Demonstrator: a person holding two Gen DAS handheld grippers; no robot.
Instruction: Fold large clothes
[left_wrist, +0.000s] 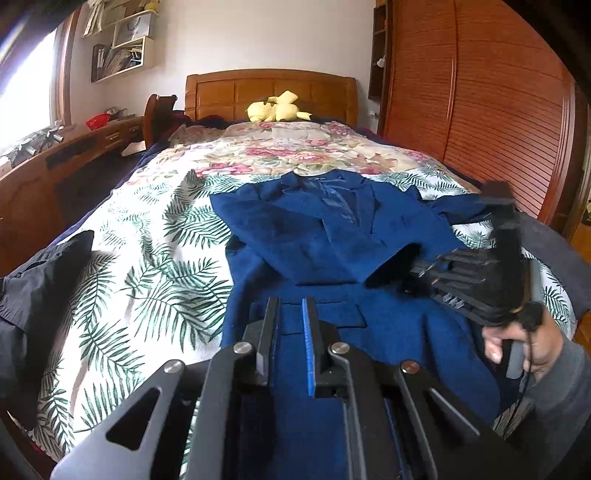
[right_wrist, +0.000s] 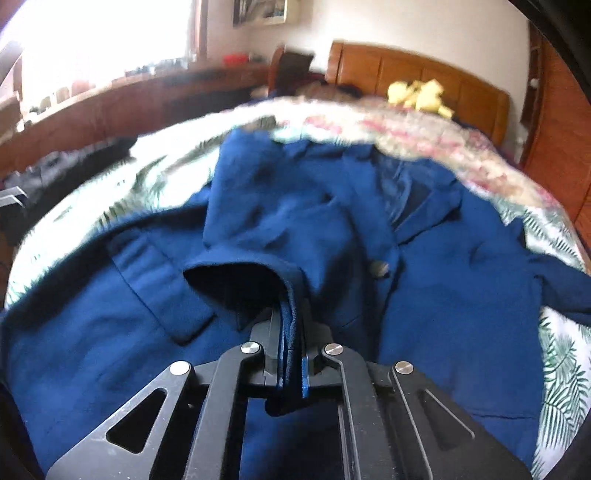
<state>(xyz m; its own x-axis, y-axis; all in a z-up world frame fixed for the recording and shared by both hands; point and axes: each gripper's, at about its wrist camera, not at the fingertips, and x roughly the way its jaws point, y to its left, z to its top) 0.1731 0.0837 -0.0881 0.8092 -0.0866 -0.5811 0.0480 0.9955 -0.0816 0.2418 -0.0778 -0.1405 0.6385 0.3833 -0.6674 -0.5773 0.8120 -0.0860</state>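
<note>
A large blue coat (left_wrist: 332, 236) lies face up on the bed, collar toward the headboard; it also fills the right wrist view (right_wrist: 443, 288). Its left sleeve (right_wrist: 266, 221) is folded across the chest. My right gripper (right_wrist: 290, 314) is shut on the cuff of that sleeve and holds it just above the coat front; it shows blurred in the left wrist view (left_wrist: 417, 266). My left gripper (left_wrist: 290, 306) hovers over the coat's lower part near a pocket flap, jaws slightly apart with nothing between them.
The bed has a leaf and flower quilt (left_wrist: 155, 236). A dark garment (left_wrist: 40, 280) lies at the left edge. A yellow plush toy (left_wrist: 275, 109) sits by the wooden headboard. A wooden desk (left_wrist: 55, 162) stands left, a slatted wardrobe (left_wrist: 498, 110) right.
</note>
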